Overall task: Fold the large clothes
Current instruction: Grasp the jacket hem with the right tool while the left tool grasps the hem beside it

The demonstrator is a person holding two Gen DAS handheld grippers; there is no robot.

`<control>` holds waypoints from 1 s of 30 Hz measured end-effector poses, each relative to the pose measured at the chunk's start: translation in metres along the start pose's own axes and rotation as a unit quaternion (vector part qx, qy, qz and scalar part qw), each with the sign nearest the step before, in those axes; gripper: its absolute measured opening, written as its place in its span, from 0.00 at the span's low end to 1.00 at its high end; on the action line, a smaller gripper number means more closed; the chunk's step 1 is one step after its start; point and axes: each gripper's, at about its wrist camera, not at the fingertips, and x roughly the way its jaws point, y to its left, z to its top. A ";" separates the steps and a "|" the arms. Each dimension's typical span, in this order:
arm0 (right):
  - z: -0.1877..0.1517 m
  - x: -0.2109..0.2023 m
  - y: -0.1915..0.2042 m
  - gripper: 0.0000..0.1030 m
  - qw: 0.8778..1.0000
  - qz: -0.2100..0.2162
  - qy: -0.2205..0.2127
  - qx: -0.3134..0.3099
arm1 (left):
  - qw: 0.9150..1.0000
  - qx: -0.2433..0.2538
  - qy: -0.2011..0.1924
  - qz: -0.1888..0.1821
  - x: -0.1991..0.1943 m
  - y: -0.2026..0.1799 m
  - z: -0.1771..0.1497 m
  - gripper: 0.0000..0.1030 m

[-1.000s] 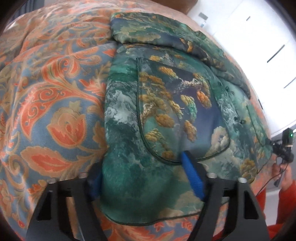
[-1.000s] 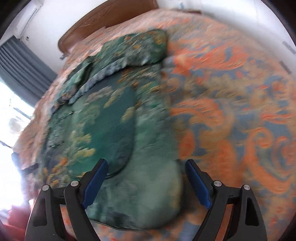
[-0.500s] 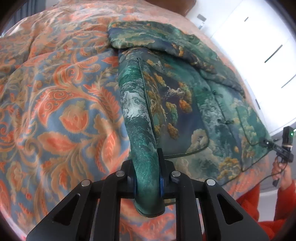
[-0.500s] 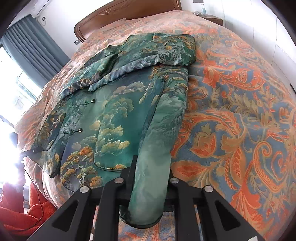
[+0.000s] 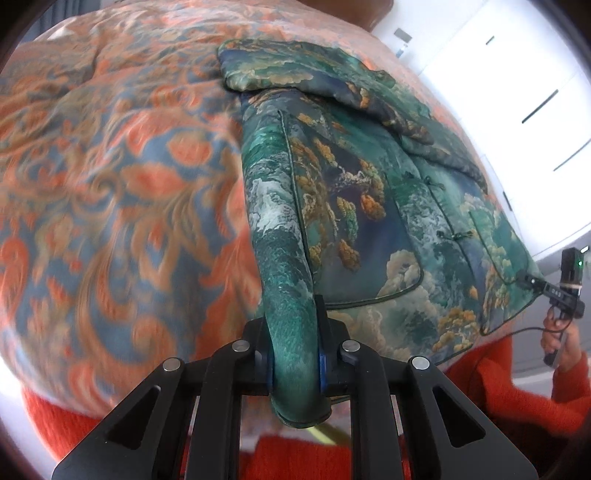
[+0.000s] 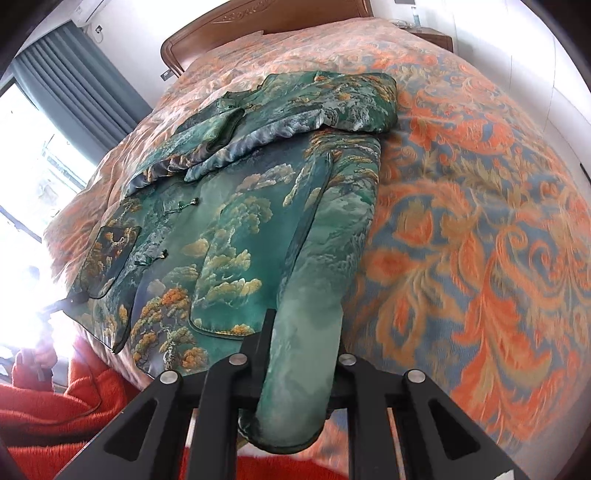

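Sleeves already folded across jacket [image 6: 236, 236] top; both tongs, left [image 5: 295, 363] and right [image 6: 295, 373], clamp hem corners. Lengthwise fold remains.

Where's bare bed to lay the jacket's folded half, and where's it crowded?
Free: bedspread to the right of the green jacket, and the strip between its folded sleeves and the headboard. Also bare on the jacket's other side in the left view. Crowded: the near hem, clamped by the left gripper and right gripper.
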 end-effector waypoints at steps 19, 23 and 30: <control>-0.006 0.009 -0.012 0.31 1.000 -0.012 0.001 0.020 | 0.999 0.020 0.016 0.044 0.024 -0.004 -0.002 0.26; -0.009 0.011 -0.021 0.39 0.999 -0.014 0.005 0.041 | 0.999 0.019 0.021 0.046 0.027 0.001 -0.006 0.30; -0.010 0.014 -0.021 0.39 0.999 -0.011 0.011 0.031 | 0.998 0.033 0.030 0.050 0.034 -0.007 -0.003 0.13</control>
